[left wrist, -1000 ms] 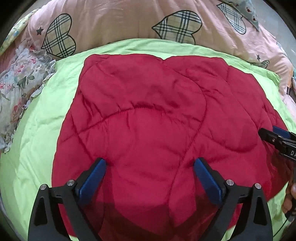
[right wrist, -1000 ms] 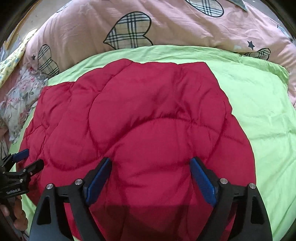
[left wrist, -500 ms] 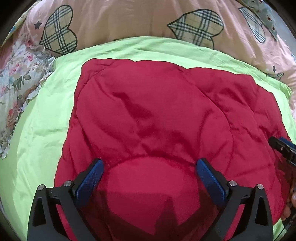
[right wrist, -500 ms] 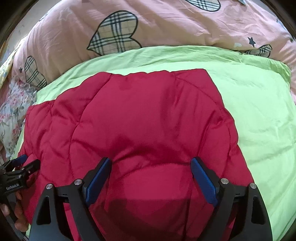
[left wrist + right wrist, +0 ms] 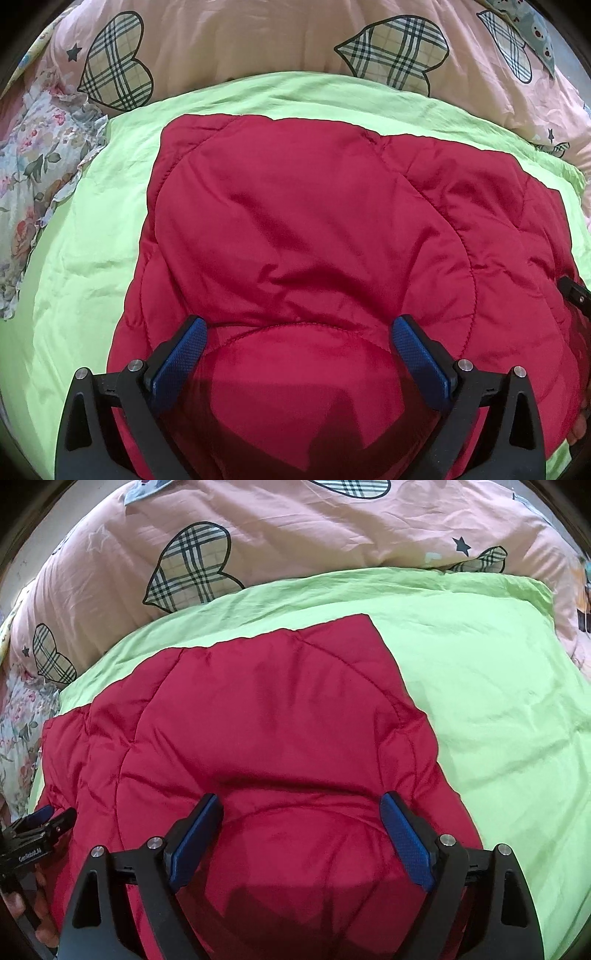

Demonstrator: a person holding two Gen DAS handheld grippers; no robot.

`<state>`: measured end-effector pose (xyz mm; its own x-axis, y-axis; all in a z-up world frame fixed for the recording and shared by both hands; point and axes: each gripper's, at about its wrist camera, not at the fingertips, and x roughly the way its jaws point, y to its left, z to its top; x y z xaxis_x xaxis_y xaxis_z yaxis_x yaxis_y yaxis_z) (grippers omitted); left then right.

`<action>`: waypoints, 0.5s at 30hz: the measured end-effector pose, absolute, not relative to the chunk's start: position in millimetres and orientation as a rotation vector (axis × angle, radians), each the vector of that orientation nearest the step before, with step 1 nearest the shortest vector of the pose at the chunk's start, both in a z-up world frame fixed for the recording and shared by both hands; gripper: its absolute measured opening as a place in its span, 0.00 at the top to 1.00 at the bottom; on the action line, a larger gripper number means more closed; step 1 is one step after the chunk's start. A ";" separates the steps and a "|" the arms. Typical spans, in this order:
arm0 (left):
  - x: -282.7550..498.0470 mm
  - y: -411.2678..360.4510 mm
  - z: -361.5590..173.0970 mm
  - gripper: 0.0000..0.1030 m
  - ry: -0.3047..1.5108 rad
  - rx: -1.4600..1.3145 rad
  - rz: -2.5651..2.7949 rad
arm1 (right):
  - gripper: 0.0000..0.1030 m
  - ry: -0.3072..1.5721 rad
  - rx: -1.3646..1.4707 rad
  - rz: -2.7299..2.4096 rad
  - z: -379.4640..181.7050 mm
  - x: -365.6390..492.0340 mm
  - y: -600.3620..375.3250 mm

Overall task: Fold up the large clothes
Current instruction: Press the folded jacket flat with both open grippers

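On the green sheet (image 5: pixel 92 229) lies the red quilted garment (image 5: pixel 314 229), spread flat. Left gripper (image 5: pixel 295 354) and right gripper (image 5: pixel 301 830) hang over its near edge, jaws spread wide, pinching nothing. Recommended: lower both evenly, pinch the near edge at matching points, lift together, fold away squarely.

red quilted garment (image 5: pixel 332 240) near edge cut off

Soft even light; sharp; fisheye-bowed, dark-vignetted edges.
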<state>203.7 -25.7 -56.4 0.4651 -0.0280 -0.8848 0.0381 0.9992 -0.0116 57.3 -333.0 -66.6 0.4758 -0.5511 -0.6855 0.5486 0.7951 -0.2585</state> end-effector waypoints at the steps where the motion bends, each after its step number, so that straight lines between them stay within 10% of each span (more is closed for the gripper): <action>1: 203.0 -25.9 -55.5 0.01 1.088 0.011 -0.040 | 0.14 0.843 -0.008 -0.675 -67.2 57.0 -332.8; 15: 96.8 -27.0 -5.2 0.04 1.021 0.029 -0.094 | 0.13 0.775 -0.022 -0.571 -47.0 19.5 -283.1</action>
